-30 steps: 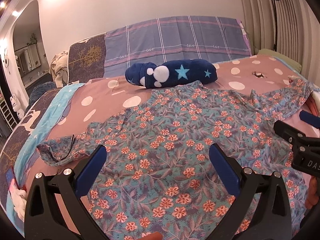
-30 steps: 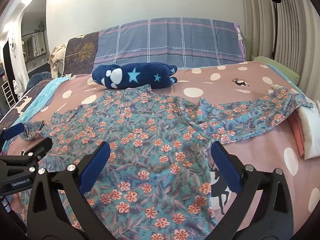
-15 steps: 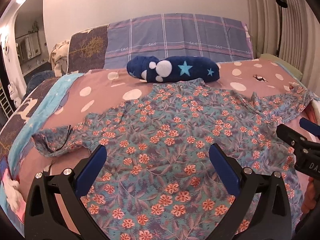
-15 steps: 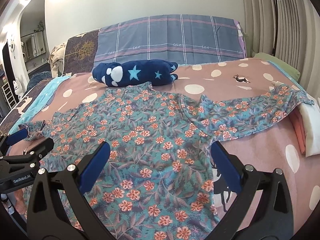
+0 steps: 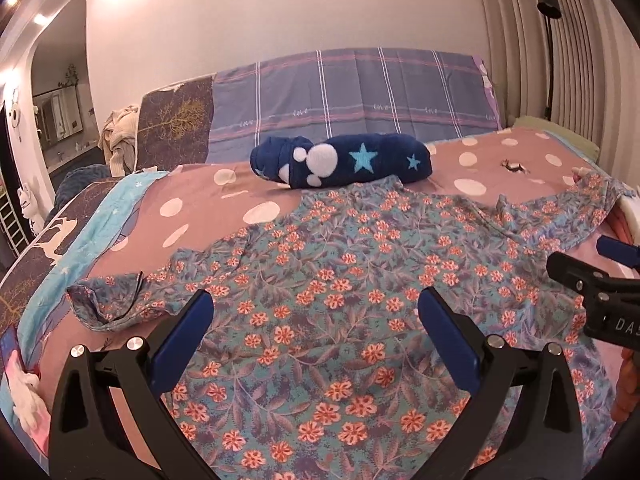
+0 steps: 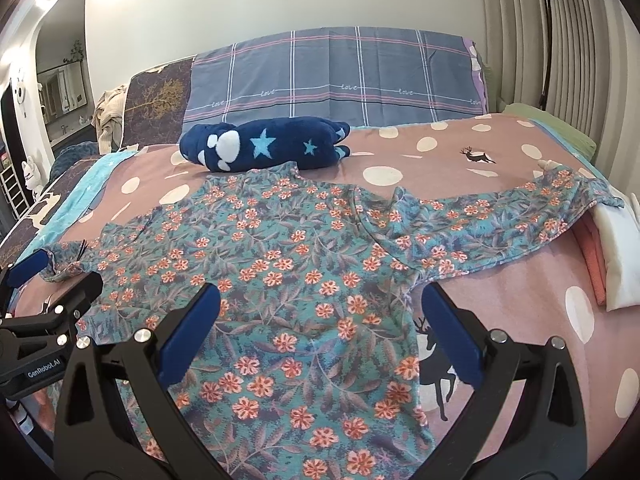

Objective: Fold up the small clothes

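Note:
A teal long-sleeved top with orange flowers (image 5: 340, 280) lies spread flat on the bed, sleeves out to both sides; it also shows in the right wrist view (image 6: 288, 264). My left gripper (image 5: 316, 328) hovers open and empty above its left half. My right gripper (image 6: 320, 320) hovers open and empty above its right half, near the right sleeve (image 6: 520, 220). The left sleeve cuff (image 5: 92, 304) is curled at the bed's left side. Each gripper shows at the edge of the other's view.
A rolled navy star blanket (image 5: 344, 162) lies just beyond the collar. The pink dotted bedspread (image 6: 500, 156) covers the bed. Folded white and pink clothes (image 6: 616, 256) are stacked at the right edge. A plaid headboard cover (image 5: 360, 100) stands behind.
Both grippers have risen and drawn back a little from the top; more of the bed shows. Both stay open and the top has not moved.

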A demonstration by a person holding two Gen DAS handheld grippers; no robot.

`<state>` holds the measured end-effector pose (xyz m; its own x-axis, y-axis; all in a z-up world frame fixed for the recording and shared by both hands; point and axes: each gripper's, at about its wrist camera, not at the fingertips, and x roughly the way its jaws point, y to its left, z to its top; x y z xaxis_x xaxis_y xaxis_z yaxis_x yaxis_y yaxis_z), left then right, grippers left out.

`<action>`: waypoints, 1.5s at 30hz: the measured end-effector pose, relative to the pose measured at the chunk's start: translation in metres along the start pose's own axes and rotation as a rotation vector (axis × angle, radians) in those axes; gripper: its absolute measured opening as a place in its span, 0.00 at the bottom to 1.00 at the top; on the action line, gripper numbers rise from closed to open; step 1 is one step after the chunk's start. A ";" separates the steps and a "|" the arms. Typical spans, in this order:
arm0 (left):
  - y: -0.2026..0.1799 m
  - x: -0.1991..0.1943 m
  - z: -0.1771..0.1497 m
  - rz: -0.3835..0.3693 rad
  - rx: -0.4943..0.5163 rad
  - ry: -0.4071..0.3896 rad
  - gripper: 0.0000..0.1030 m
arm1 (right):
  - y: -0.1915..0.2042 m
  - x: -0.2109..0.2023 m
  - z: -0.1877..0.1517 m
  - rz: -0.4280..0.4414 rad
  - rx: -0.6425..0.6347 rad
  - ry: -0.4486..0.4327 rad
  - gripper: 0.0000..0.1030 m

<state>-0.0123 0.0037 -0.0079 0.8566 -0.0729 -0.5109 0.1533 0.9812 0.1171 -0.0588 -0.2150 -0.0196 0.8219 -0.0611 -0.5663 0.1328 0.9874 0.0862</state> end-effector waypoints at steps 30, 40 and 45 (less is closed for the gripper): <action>0.003 0.001 0.001 -0.046 0.015 0.047 0.99 | 0.004 0.004 0.001 0.007 -0.019 0.014 0.98; -0.002 0.001 -0.001 -0.064 0.039 0.046 0.99 | 0.008 0.005 0.001 0.016 -0.028 0.019 0.98; -0.003 0.003 -0.003 -0.079 0.038 0.054 0.99 | 0.008 0.005 0.001 0.014 -0.027 0.019 0.98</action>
<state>-0.0115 0.0012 -0.0119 0.8134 -0.1389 -0.5648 0.2388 0.9652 0.1065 -0.0532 -0.2075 -0.0208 0.8131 -0.0444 -0.5805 0.1057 0.9918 0.0723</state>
